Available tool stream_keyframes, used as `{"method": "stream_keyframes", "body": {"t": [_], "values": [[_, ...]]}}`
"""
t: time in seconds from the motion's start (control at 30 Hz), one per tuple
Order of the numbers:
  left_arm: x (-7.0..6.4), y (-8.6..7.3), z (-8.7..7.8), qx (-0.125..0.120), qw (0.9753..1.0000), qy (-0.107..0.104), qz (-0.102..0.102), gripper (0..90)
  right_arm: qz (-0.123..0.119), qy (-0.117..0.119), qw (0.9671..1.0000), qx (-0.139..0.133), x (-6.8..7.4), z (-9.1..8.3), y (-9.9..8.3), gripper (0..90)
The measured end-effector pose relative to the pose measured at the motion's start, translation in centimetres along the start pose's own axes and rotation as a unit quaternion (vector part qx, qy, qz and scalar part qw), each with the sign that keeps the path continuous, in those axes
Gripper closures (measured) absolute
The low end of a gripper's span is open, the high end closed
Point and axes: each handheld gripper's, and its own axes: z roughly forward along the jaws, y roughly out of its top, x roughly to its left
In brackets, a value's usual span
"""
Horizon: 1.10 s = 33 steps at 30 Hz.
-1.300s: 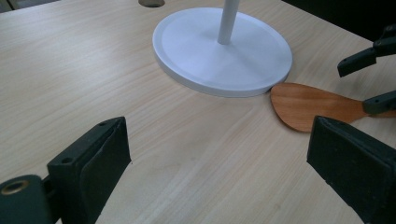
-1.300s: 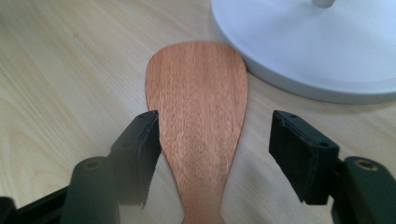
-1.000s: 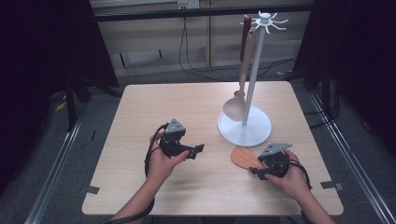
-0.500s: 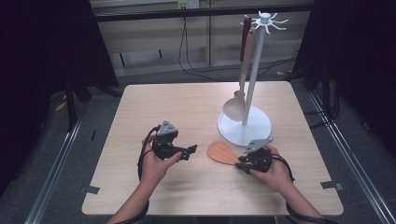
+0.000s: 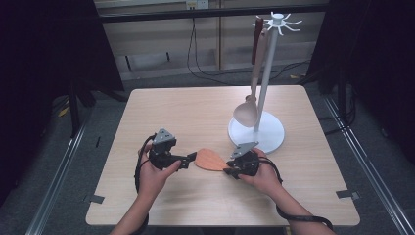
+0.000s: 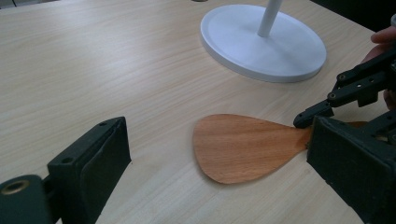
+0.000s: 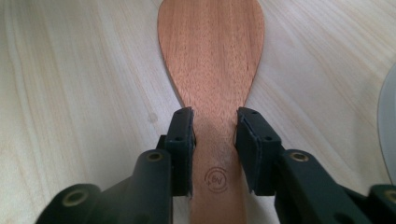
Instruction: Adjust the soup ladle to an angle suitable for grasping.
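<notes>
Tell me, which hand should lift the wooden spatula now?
Probably the right. Its tongs already squeeze the wooden spatula by its handle. The left tongs are open, just beside the blade's tip, holding nothing.

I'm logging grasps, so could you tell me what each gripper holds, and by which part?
The right gripper clamps the wooden spatula by its handle's edges, just below the blade. The left gripper is open, holding nothing.

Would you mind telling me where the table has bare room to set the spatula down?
The table's whole far-left half, left of the stand, is bare, as is the near edge. It is crowded mid-front, where the left gripper, spatula and right gripper meet.
</notes>
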Motion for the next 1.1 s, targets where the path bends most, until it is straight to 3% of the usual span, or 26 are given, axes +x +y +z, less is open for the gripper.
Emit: {"method": "stream_keyframes", "body": {"t": [0.17, 0.27, 0.43, 0.57, 0.7, 1.1], "values": [[-0.2, 0.1, 0.4, 0.0, 1.0, -0.007, 0.002, 6.0, 0.004, -0.015, 0.9998, 0.012, 0.3, -0.8, -0.6, 46.4], [-0.4, 0.3, 0.9, 0.003, 0.9999, -0.011, 0.007, 6.1, -0.002, -0.024, 0.9996, 0.016, 0.3, -1.8, -1.4, 45.2], [-1.0, 0.6, 1.8, 0.004, 0.9997, -0.023, 0.011, 6.1, 0.012, -0.044, 0.9987, 0.021, 0.2, -3.1, -2.7, 42.9], [-1.4, 0.9, 2.2, 0.011, 0.9995, -0.023, 0.018, 6.1, 0.023, -0.039, 0.9988, 0.016, 0.0, -3.6, -3.4, 47.4], [-1.5, 0.9, 2.4, 0.012, 0.9994, -0.027, 0.018, 6.1, 0.022, -0.025, 0.9994, 0.007, 0.0, -3.5, -3.4, 64.9], [-0.4, -0.1, 1.0, 0.008, 0.9999, -0.013, 0.003, 6.1, -0.008, 0.008, 0.9999, 0.009, 0.4, -1.9, -1.7, 66.4]]}}
